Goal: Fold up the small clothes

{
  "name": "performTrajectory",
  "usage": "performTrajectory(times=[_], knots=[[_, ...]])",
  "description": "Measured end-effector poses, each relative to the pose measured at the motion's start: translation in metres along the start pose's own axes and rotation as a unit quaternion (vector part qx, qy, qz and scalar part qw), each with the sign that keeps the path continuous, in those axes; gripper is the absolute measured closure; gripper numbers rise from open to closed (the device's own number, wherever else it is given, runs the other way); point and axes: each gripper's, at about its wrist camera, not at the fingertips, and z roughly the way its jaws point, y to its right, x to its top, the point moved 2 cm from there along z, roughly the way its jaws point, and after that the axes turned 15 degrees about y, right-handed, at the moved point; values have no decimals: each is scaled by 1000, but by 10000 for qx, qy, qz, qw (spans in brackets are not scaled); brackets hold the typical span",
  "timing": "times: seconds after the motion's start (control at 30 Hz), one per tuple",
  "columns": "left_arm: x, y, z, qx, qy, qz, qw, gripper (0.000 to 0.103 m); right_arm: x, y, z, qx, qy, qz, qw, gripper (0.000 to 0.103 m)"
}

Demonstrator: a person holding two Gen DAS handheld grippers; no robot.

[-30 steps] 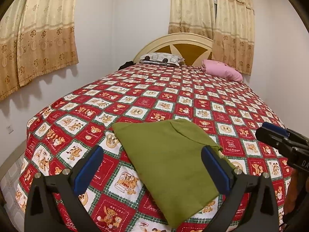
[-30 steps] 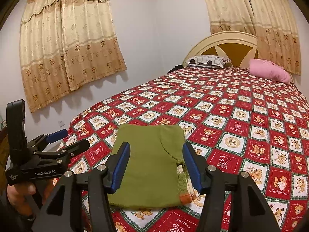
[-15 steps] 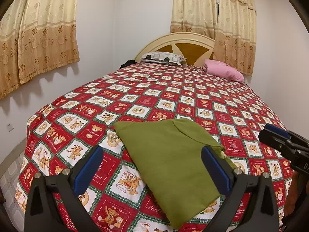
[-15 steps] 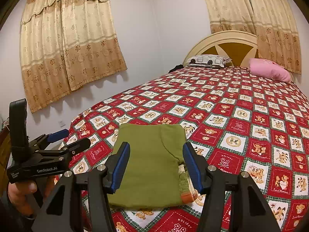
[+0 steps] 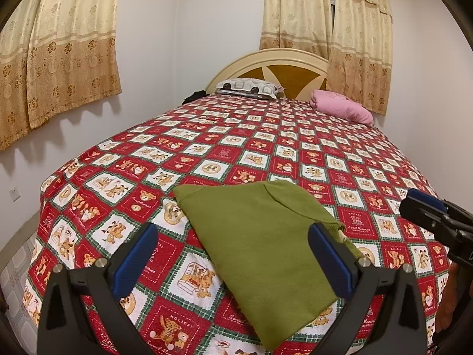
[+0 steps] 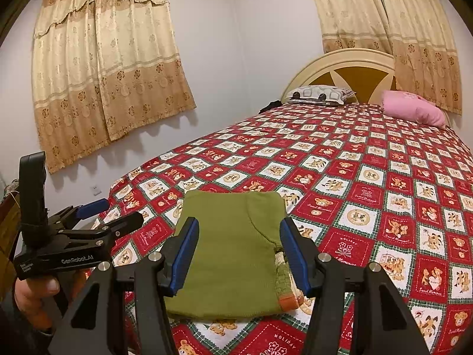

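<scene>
A small olive-green knit garment (image 6: 233,251) is lying flat and already folded into a neat rectangle, sitting in the lower middle of both frames, near the foot corner of the bed. A striped orange and cream trim (image 6: 285,284) is peeking out along its right edge in the right wrist view.

I am judging it to be light, soft and floppy, a thin knit that will drape and slip out of shape if lifted by one point. The best places to pinch look like the two near corners or the folded edge closest to me, taking all layers together so the fold does not fall open.

I am holding my left gripper (image 5: 233,261) above the cloth with its blue-padded fingers spread wide, gripping nothing. My right gripper (image 6: 239,254) is hovering likewise, fingers parted to roughly the garment's width, also gripping nothing. Each tool is showing at the edge of the other's view, the left at the lower left and the right at the far right.

Under the garment, a red and white checked bedspread (image 5: 266,153) with teddy bear squares is covering the bed. At the upper centre, a grey patterned pillow (image 5: 248,87) and a pink pillow (image 5: 343,108) are resting by a cream headboard (image 5: 272,65). Gold floral curtains (image 6: 103,74) are hanging at the upper left and upper right.
</scene>
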Motion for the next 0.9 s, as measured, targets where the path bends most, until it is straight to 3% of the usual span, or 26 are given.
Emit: performTrajectory(times=[0.9], knots=[[-2, 6, 1, 12, -17, 38, 10000, 0, 1, -11, -5, 29, 52, -23, 10000, 45]])
